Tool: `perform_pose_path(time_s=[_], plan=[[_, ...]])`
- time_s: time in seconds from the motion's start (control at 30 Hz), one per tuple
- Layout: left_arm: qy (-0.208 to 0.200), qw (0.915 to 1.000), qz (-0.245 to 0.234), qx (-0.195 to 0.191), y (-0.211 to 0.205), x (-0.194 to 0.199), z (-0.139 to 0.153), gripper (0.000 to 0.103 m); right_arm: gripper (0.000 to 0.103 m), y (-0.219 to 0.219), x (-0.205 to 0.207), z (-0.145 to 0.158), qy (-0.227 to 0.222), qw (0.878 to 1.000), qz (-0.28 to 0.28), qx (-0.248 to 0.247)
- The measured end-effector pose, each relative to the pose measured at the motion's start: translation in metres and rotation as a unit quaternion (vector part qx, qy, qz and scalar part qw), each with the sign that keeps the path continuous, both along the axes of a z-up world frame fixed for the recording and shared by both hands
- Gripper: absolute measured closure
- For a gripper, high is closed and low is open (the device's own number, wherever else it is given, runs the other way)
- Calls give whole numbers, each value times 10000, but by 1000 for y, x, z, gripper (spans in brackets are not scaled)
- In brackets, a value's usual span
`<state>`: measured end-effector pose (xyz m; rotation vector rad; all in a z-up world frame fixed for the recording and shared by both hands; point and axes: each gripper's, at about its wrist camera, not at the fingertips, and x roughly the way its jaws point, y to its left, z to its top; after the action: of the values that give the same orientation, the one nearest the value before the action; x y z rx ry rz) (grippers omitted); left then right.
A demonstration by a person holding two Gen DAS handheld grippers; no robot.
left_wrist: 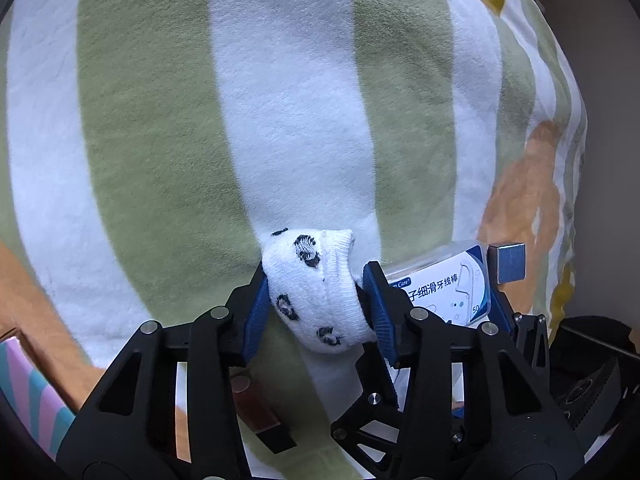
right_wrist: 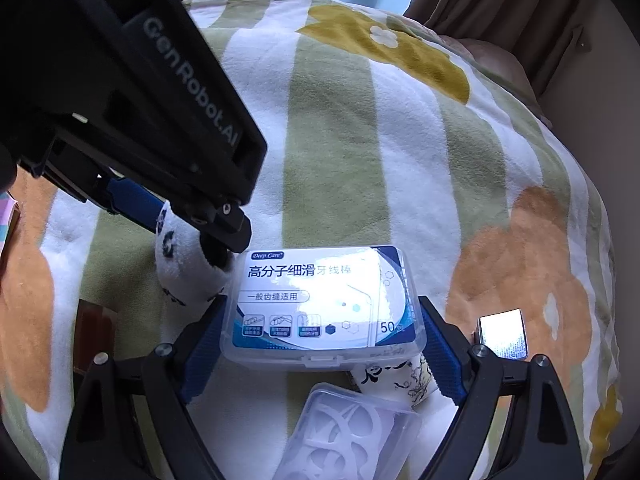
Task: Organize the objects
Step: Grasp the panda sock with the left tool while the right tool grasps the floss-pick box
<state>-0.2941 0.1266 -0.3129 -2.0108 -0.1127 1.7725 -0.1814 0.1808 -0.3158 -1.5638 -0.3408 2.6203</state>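
A rolled white sock with black spots (left_wrist: 316, 284) sits between the blue pads of my left gripper (left_wrist: 316, 294), which is shut on it just above the striped blanket (left_wrist: 288, 100). In the right wrist view the same sock (right_wrist: 180, 264) and left gripper (right_wrist: 180, 232) show at the left. My right gripper (right_wrist: 322, 312) is shut on a clear floss pick box with a blue and white label (right_wrist: 320, 304), its pads pressing on both short sides. That box (left_wrist: 444, 288) lies just right of the sock.
A second clear floss box (right_wrist: 348, 436) and a white roll with black ink pattern (right_wrist: 400, 380) lie under the right gripper. A small shiny block (right_wrist: 502, 334) rests at the right, a brown block (right_wrist: 94, 332) at the left. A pink and teal striped item (left_wrist: 24, 392) borders the blanket.
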Motion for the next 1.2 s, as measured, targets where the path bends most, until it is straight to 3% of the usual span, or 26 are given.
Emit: perform_pose_path(time_s=[0.27,0.53,0.8,1.0,1.2], plan=[[216,9995,158,175,-3,4,23,63,17,7,0,11,48,10000,-61,-60],[602,9966,452,342,-20,8,74,63,17,13,10,52,270,9995,115,-122],[1148,9894,827,336,-61,47,144,63,17,26,22,105,272,9979,312,-505],[1383,9819,1235,378,-92,97,184,63,17,27,48,161,348,9949,510,-801],[1775,9737,1420,179,-111,152,223,63,17,29,78,209,375,9925,549,-1028]])
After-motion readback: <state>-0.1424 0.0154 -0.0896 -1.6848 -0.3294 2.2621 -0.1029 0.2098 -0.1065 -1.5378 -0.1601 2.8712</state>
